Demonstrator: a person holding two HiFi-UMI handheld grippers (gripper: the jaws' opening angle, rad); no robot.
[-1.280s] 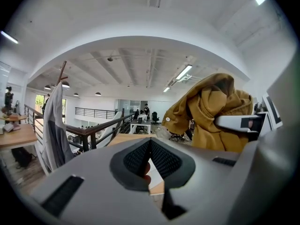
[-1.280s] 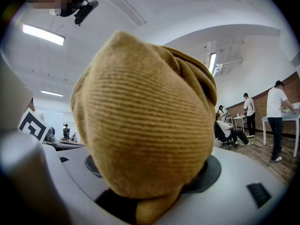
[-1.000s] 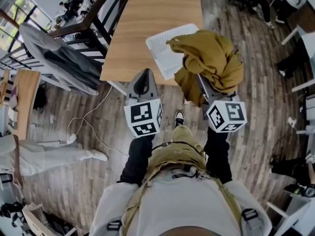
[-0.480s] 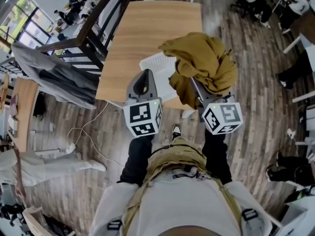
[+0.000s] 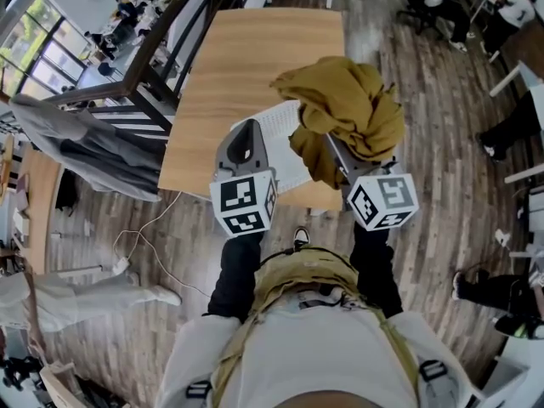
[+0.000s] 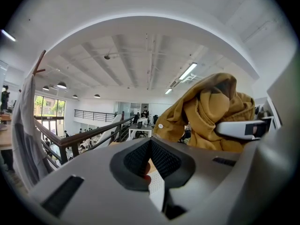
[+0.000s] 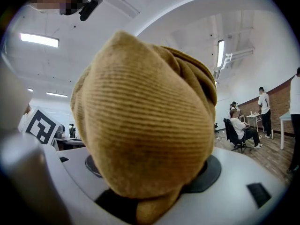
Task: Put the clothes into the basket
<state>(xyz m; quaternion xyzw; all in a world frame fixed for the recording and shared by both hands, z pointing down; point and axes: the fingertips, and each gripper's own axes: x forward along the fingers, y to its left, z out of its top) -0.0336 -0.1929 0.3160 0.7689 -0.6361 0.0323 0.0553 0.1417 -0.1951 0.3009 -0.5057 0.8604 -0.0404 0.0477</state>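
Observation:
A mustard-yellow garment (image 5: pixel 348 113) hangs bunched in my right gripper (image 5: pixel 338 158), which is shut on it; the cloth hides the fingertips. In the right gripper view the garment (image 7: pixel 145 125) fills the space between the jaws. It is held above the white perforated basket (image 5: pixel 276 130), which stands at the near edge of the wooden table (image 5: pixel 255 49) and is partly hidden by the cloth. My left gripper (image 5: pixel 245 133) is shut and holds nothing, over the basket's left side. The left gripper view has the garment (image 6: pixel 211 111) to the right of its pads (image 6: pixel 161 161).
A dark railing (image 5: pixel 161 49) runs along the table's left side, with a grey coat (image 5: pixel 85 138) hanging beyond it. A white cable (image 5: pixel 144 228) trails over the wood floor. Seated people and chairs (image 5: pixel 510 117) are at the right. My shoe (image 5: pixel 299 238) is near the table edge.
The table and basket have come nearer in the head view. Both grippers now reach over the basket, and the garment hangs above it rather than to its right.

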